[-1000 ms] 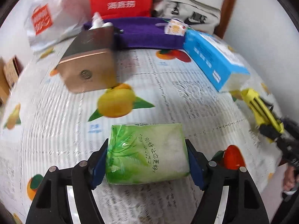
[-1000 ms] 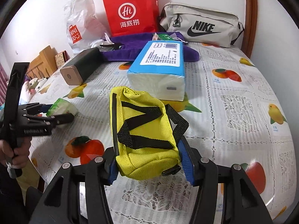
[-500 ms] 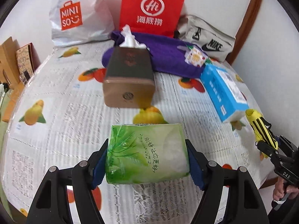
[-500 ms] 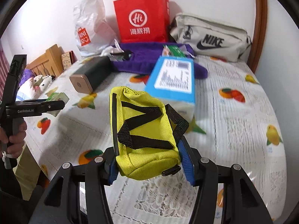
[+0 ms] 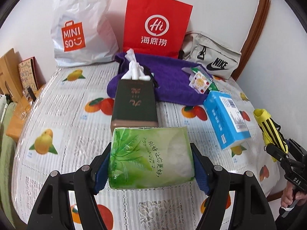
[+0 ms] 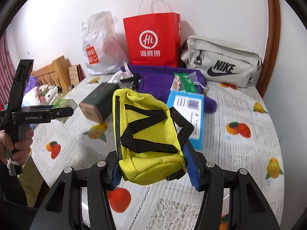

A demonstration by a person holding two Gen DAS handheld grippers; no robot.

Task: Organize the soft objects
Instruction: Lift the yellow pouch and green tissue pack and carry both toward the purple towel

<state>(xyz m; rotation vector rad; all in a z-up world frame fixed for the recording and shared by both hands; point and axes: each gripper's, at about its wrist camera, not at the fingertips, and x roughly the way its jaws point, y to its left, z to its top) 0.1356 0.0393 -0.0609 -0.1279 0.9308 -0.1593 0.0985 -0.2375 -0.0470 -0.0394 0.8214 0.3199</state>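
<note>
A green soft tissue pack (image 5: 150,157) hangs above the fruit-print tablecloth (image 5: 63,115), and my left gripper (image 5: 150,169) is shut on its two sides. In the right wrist view a yellow pouch with black straps (image 6: 147,138) is lifted off the cloth, my right gripper (image 6: 153,170) shut on it. The same pouch (image 5: 268,130) shows at the right edge of the left wrist view, and the left gripper with the green pack (image 6: 63,103) shows at the left of the right wrist view.
On the cloth lie a dark green tissue box (image 5: 134,105), a blue tissue pack (image 5: 224,120) and a purple towel (image 5: 172,78) with small packets on it. A white Miniso bag (image 5: 80,28), a red paper bag (image 5: 155,25) and a grey Nike bag (image 5: 211,57) stand against the wall.
Both grippers have risen with their loads, which now hang higher above the cloth. The left view has tilted up, bringing the bags at the wall into view.
</note>
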